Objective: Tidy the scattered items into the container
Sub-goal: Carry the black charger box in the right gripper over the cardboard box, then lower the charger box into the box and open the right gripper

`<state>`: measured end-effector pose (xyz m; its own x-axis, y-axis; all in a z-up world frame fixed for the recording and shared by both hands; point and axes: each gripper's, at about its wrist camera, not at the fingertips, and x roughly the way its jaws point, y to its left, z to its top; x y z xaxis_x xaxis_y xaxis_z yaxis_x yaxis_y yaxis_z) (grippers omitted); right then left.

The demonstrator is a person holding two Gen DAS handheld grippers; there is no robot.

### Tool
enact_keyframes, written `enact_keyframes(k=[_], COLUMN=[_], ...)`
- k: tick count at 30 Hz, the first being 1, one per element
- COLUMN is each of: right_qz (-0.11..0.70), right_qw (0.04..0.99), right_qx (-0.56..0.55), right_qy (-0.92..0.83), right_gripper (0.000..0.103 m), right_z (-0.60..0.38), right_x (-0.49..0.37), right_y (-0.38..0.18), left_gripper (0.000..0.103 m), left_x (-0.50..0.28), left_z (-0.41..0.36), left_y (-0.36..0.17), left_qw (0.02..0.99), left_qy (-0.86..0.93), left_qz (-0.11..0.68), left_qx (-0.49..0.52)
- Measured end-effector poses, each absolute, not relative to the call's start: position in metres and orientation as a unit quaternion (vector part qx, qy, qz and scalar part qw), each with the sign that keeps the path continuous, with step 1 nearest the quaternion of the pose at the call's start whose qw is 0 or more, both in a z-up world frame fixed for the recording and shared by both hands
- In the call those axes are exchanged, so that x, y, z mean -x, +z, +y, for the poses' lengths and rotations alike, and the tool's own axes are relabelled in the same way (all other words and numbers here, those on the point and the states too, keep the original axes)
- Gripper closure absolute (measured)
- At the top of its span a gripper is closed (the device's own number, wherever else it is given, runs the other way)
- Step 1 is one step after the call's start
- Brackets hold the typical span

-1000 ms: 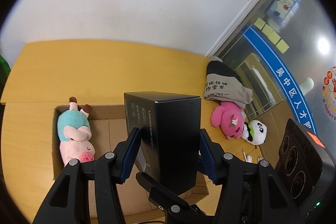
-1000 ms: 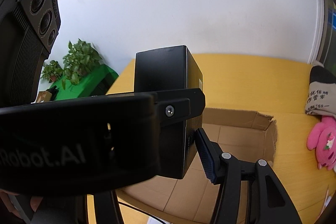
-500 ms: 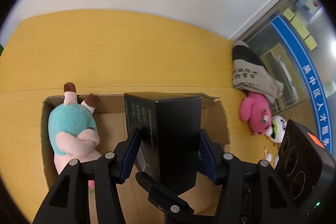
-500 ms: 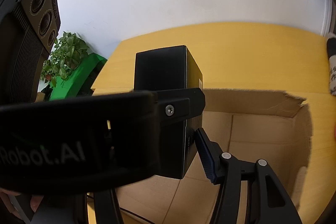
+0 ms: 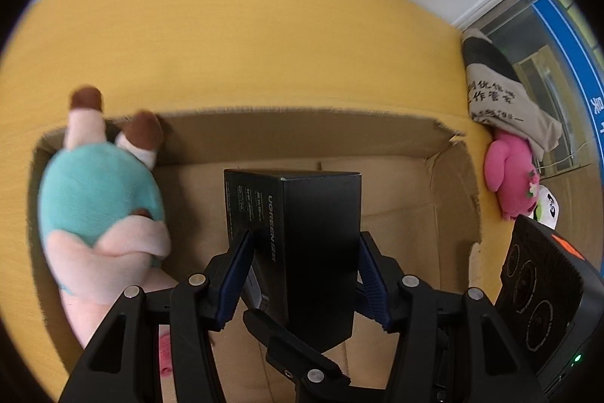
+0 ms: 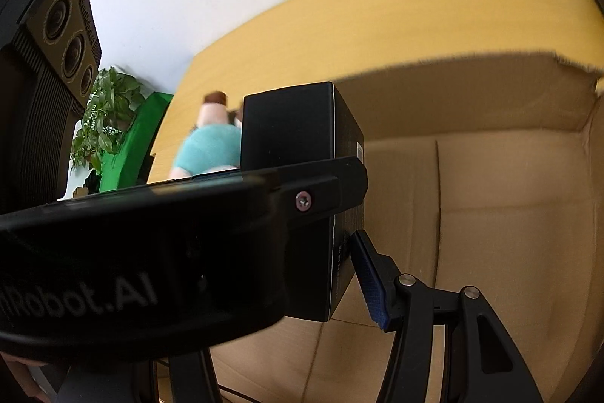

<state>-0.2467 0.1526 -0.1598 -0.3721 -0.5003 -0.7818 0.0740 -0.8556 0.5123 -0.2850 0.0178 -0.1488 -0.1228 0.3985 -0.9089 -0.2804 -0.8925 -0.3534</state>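
In the left wrist view, a tall black box (image 5: 302,233) is seen between the blue pads of the left gripper (image 5: 304,274), over the open cardboard box (image 5: 302,123) on the yellow table (image 5: 245,36). The jaws are opening at this moment, about halfway apart; a thin gap shows at the right pad, while the left pad lies against the box, so a firm hold is not evident. A plush toy in teal and pink (image 5: 102,210) is lying inside the cardboard box along its left wall. A pink plush (image 5: 509,169), a small panda plush (image 5: 545,212) and a folded cloth (image 5: 498,89) are left on the table outside, to the right.

In the right wrist view, the black box (image 6: 302,153) is met by one blue pad of the right gripper (image 6: 355,274) at its near edge; the other finger is hidden behind the left device, so whether this gripper holds the box cannot be told.

If the left jaws are widened while the box hangs above the cardboard floor, the box could drop and topple against the teal plush toy, or tip on its edge.
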Motion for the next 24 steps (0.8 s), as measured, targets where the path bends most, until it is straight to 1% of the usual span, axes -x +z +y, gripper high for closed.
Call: enact_keyframes(k=[3,4,5,7,10,15,18,20,22,23,24], right_qz=[-0.211,-0.212,-0.206,-0.195,-0.210,-0.205,-0.197,-0.184,-0.170,-0.166,-0.158], right_qw=[0.180,0.178,0.173,0.161,0.153,0.149,0.131,0.108,0.094,0.093,0.092], right_qx=[-0.526,-0.524,-0.525,-0.531,-0.535,-0.532,-0.545,-0.555,-0.551,-0.544,-0.537], right_qy=[-0.804,-0.805,-0.808,-0.809,-0.804,-0.808,-0.804,-0.804,-0.811,-0.817,-0.823], right_gripper=[0.043,0.045,0.050,0.055,0.050,0.050,0.041,0.033,0.030,0.024,0.020], right_z=[0.163,0.168,0.172,0.175,0.191,0.200,0.197,0.203,0.213,0.223,0.231], right_x=[0.246,0.248,0.251,0.257,0.263,0.261,0.266,0.264,0.257,0.249,0.240], right_y=[-0.162,-0.161,-0.161,-0.160,-0.166,-0.166,-0.170,-0.169,-0.158,-0.151,-0.141], left_gripper=[0.046,0.044,0.043,0.043,0.043,0.043,0.043,0.043,0.043,0.043,0.043], left_x=[0.286,0.287,0.288,0.289,0.287,0.278,0.266,0.253,0.237,0.228,0.220], left_z=[0.024,0.026,0.027,0.029,0.027,0.018,0.008,-0.002,-0.017,-0.026,-0.034], left_y=[-0.149,-0.149,-0.150,-0.150,-0.146,-0.133,-0.121,-0.109,-0.096,-0.092,-0.089], left_qw=[0.232,0.234,0.236,0.237,0.242,0.242,0.249,0.253,0.251,0.248,0.245], left_qy=[0.752,0.751,0.749,0.744,0.747,0.758,0.767,0.777,0.789,0.793,0.796], left_qz=[-0.045,-0.045,-0.048,-0.050,-0.056,-0.056,-0.060,-0.057,-0.052,-0.051,-0.053], left_qx=[0.616,0.616,0.618,0.622,0.617,0.604,0.588,0.574,0.559,0.553,0.551])
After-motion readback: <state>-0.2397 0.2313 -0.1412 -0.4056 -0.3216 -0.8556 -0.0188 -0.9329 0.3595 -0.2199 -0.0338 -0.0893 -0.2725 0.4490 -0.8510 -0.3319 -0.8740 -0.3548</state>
